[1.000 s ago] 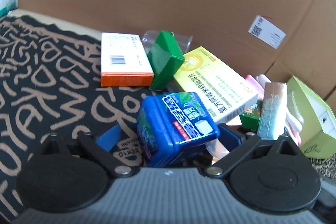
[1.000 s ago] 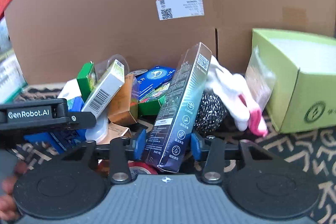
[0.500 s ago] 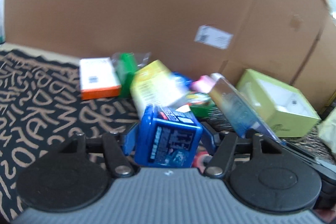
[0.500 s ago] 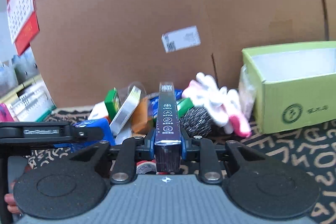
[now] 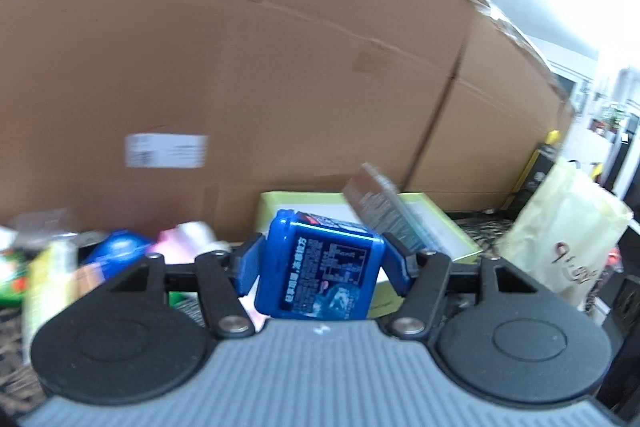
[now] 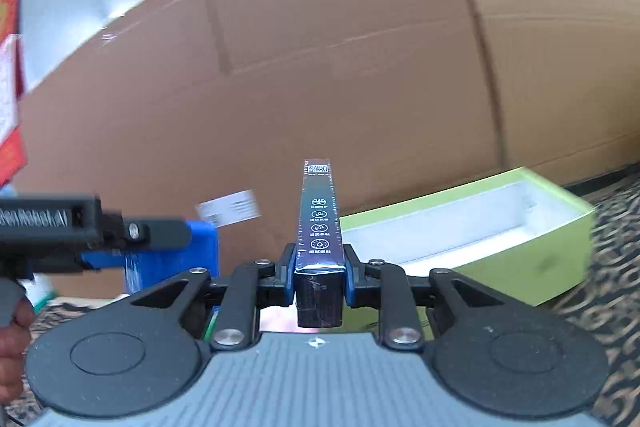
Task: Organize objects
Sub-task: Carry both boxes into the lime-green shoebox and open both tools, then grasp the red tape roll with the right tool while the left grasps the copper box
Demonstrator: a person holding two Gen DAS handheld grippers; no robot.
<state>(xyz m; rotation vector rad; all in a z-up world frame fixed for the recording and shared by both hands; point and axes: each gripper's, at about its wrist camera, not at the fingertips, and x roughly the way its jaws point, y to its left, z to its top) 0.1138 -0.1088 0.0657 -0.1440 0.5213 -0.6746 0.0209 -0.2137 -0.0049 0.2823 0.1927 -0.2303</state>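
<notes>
right wrist view showed the right hand-held gripper [image 6: 319, 285] clamped on a dark carton [image 6: 319, 227], its long axis pointing straight ahead. the green box [image 6: 560, 251] lay open ahead and to the right, probably the drop spot. the left hand-held gripper [image 5: 322, 267] was clamped on a blue tin [image 5: 320, 267], with the box just behind it.

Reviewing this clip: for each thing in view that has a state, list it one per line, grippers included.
left gripper: shut on the blue container, lifted off the pile.
blue container: held, tilted.
right gripper: shut on the dark slim box.
dark slim box: held by one end, pointing forward.
green box: open, no lid, white inside, nothing visible in it.
</notes>
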